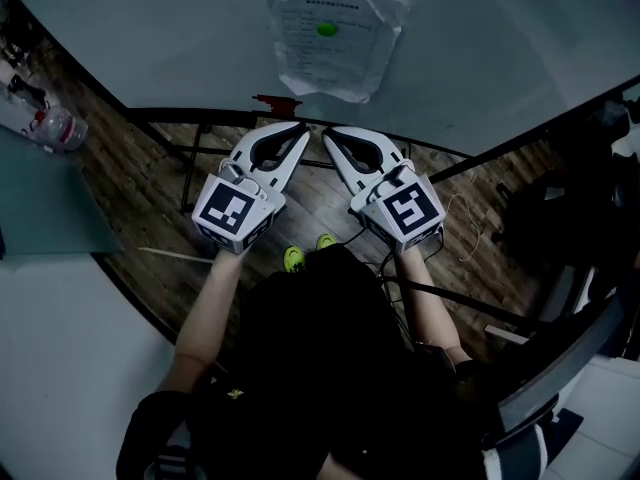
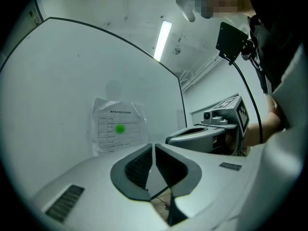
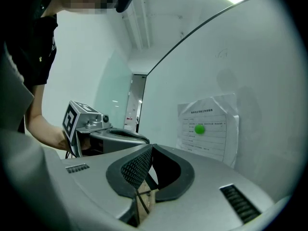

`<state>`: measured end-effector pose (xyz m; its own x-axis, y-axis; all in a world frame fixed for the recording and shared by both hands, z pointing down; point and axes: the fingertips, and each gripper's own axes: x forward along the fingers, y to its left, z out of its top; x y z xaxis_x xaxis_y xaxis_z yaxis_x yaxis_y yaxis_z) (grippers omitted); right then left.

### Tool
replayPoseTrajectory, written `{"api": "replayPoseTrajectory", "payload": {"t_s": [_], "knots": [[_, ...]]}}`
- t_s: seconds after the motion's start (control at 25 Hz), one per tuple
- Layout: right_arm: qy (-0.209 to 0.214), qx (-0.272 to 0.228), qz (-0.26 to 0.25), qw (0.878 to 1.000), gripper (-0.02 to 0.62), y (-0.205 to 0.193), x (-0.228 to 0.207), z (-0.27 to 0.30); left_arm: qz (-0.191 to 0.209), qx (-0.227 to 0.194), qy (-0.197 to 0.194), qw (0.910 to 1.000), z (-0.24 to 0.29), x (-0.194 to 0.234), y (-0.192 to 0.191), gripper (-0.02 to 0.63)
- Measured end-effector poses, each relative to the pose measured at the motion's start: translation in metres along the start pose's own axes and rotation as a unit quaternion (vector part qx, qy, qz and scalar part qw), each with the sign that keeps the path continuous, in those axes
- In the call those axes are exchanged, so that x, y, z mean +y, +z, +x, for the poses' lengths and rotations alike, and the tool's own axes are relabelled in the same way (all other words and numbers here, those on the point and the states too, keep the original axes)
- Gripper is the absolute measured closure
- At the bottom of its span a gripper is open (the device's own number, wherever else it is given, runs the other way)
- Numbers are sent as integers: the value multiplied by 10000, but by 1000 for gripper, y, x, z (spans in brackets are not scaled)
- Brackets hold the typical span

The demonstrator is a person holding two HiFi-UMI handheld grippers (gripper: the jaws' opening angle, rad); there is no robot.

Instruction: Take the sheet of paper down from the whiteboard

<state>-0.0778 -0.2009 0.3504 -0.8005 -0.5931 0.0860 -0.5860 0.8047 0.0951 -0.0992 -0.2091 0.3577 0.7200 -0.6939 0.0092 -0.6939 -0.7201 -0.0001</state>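
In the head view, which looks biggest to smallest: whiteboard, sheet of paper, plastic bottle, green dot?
1. whiteboard
2. sheet of paper
3. plastic bottle
4. green dot
The bottle's distance differs, so that's looks only.

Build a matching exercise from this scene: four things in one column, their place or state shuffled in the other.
1. sheet of paper
2. green dot
3. left hand-held gripper
4. plastic bottle

A. jaws together, holding nothing
B. far left of the head view
C. crumpled, stuck on the whiteboard
D. on the sheet's upper half

Pairs: 1-C, 2-D, 3-A, 4-B.
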Motion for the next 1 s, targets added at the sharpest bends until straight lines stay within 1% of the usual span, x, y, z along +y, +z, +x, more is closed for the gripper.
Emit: {"api": "replayPoseTrajectory", "payload": {"t_s": [0.12,0.32,0.56,0.8,1.0], "knots": [[-43,-31,-115,9999,589,4,-5,5,122,-62,-24,9999,6,5,3,572],[-134,-26,-367,9992,589,11,-18,11,375,-133,47,9992,19,16,15,573],[-66,-66,-336,9994,588,13,-32,19,464,-112,73,9988,35,26,19,572],[-64,-18,-290,9996,586,10,-51,29,618,-69,248,9978,53,43,19,568],[-42,-38,-350,9994,583,14,-68,36,685,-78,290,9972,68,52,22,568]]}}
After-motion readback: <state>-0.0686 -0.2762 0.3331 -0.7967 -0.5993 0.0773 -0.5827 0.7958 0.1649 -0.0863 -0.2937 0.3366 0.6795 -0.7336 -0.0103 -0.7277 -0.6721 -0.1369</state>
